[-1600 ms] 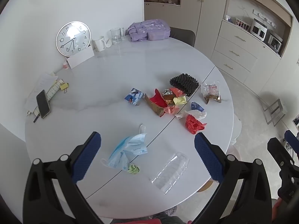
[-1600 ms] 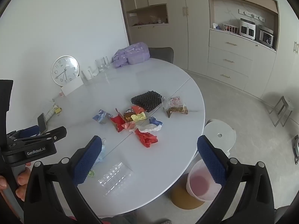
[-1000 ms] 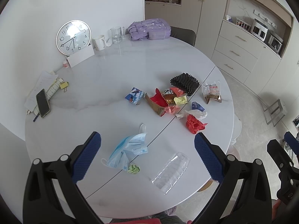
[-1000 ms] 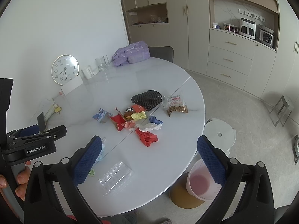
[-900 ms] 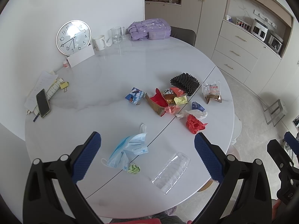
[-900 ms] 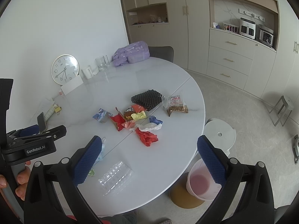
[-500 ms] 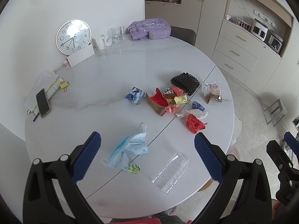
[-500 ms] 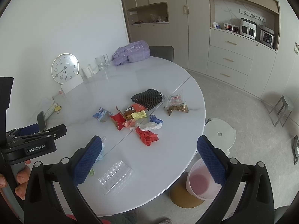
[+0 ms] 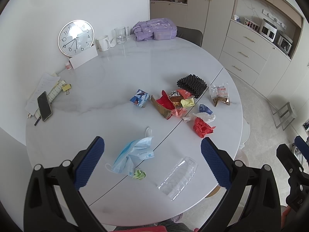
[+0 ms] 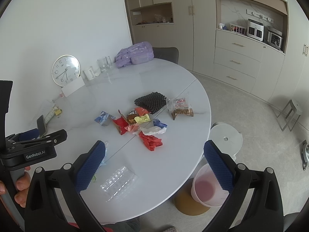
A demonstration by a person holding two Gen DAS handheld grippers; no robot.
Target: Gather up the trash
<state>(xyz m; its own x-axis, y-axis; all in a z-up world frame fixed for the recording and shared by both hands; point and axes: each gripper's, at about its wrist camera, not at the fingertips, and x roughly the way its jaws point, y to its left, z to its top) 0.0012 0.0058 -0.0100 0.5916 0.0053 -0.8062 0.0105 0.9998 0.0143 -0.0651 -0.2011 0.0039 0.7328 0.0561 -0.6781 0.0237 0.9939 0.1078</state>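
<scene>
- While both grippers hover spread wide and empty, crumpled wrappers lie clustered mid-surface
- Blue face mask lies between the left gripper fingers
- Clear plastic tray lies below the right gripper
</scene>
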